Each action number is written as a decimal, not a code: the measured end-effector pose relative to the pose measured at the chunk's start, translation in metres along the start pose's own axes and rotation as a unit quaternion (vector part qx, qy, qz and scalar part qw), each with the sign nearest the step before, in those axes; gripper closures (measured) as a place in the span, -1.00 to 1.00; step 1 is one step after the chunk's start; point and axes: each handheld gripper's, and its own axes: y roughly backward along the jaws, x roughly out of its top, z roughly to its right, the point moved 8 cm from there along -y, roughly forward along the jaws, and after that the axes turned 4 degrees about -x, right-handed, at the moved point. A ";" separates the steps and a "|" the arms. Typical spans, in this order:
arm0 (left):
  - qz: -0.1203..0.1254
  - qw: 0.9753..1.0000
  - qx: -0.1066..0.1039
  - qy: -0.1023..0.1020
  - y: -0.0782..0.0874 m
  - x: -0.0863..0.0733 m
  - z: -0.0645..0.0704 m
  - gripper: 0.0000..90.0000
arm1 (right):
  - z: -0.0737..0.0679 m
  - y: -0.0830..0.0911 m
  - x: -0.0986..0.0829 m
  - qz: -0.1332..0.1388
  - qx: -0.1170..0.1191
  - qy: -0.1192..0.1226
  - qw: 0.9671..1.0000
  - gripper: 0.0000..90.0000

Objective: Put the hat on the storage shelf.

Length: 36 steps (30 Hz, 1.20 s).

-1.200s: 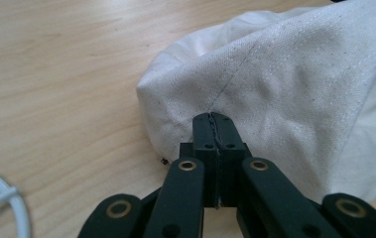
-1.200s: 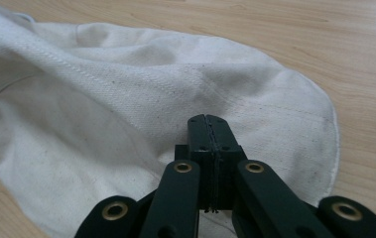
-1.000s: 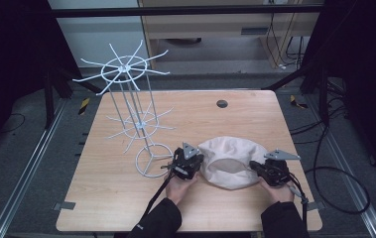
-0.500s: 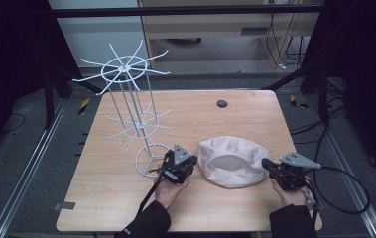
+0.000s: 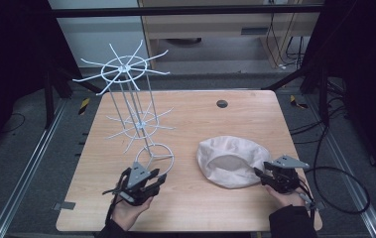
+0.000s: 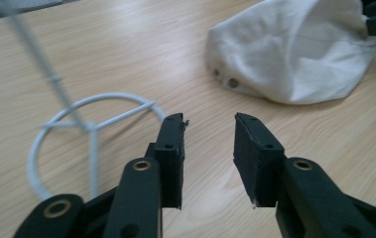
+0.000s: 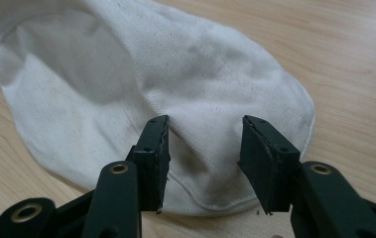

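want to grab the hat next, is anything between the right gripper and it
Nothing visible does. The right gripper sits at the white hat's near edge, jaws open with the fabric just past them.

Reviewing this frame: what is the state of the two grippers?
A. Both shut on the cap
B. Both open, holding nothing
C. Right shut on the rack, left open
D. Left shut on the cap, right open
B: the left gripper has its jaws spread over bare table near the rack base, and the right gripper has its jaws spread over the cap edge without clamping it.
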 end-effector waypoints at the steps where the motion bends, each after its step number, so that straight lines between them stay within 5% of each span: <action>1: 0.001 1.000 0.003 0.012 0.006 -0.005 -0.009 0.35 | 0.001 -0.005 -0.004 -0.011 -0.001 0.006 1.000 0.26; 6: 0.019 0.996 0.041 0.072 0.028 -0.020 -0.053 0.28 | 0.003 -0.007 -0.010 -0.034 -0.002 0.014 0.999 0.77; 10: 0.040 0.993 0.071 0.090 0.046 -0.023 -0.077 0.24 | 0.003 -0.006 -0.009 -0.039 -0.001 0.012 0.999 0.97; 17: 0.039 0.987 0.105 0.117 0.058 -0.037 -0.108 0.17 | -0.008 0.008 -0.011 -0.034 0.017 0.007 0.999 0.99; 26: 0.014 0.978 0.153 0.141 0.054 -0.061 -0.146 0.08 | -0.055 0.034 -0.027 -0.031 0.077 0.016 0.996 0.97; 31: 0.009 0.977 0.161 0.139 0.054 -0.064 -0.153 0.03 | -0.070 0.035 -0.027 -0.035 0.094 0.023 0.995 0.95; 36: 0.006 0.978 0.162 0.134 0.052 -0.066 -0.157 0.00 | -0.068 0.039 -0.022 -0.022 0.092 0.018 0.995 0.80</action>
